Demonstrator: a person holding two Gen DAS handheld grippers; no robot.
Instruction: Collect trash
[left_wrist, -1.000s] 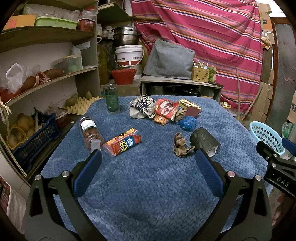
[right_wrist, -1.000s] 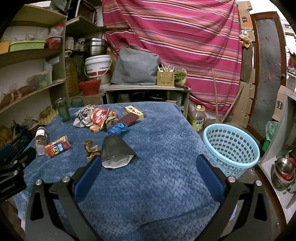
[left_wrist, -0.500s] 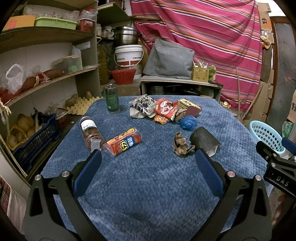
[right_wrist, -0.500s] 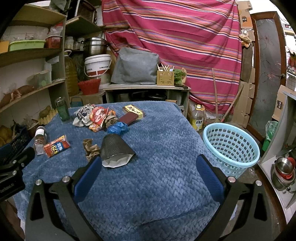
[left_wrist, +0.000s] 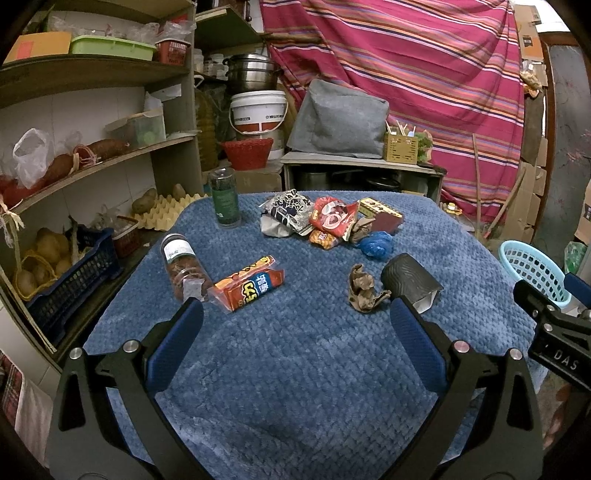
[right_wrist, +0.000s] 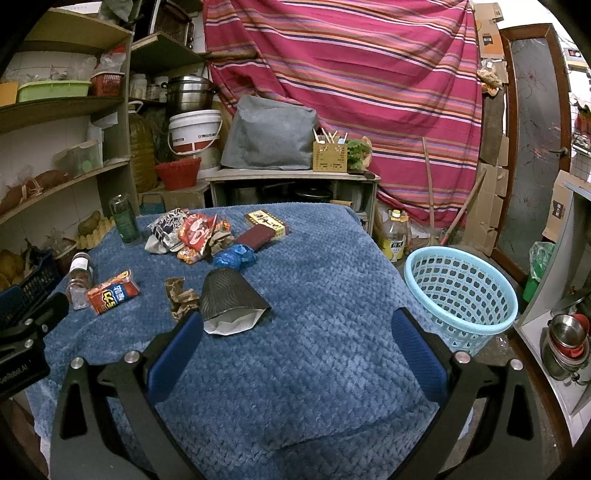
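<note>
left tongs (left_wrist: 295, 314) apart, empty | right tongs (right_wrist: 297, 325) apart | black pouch (right_wrist: 231, 295) beside right tongs' left finger

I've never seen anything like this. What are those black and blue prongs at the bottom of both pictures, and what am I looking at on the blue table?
The prongs are hand-held grippers, one per hand, each with its own camera. One picture looks along the left gripper, the other along the right gripper. Both are open and hold nothing. On the blue cloth lie trash items: an orange snack packet, crumpled brown paper, a squashed black paper cup and a pile of wrappers. The light blue basket stands beside the table.
</note>
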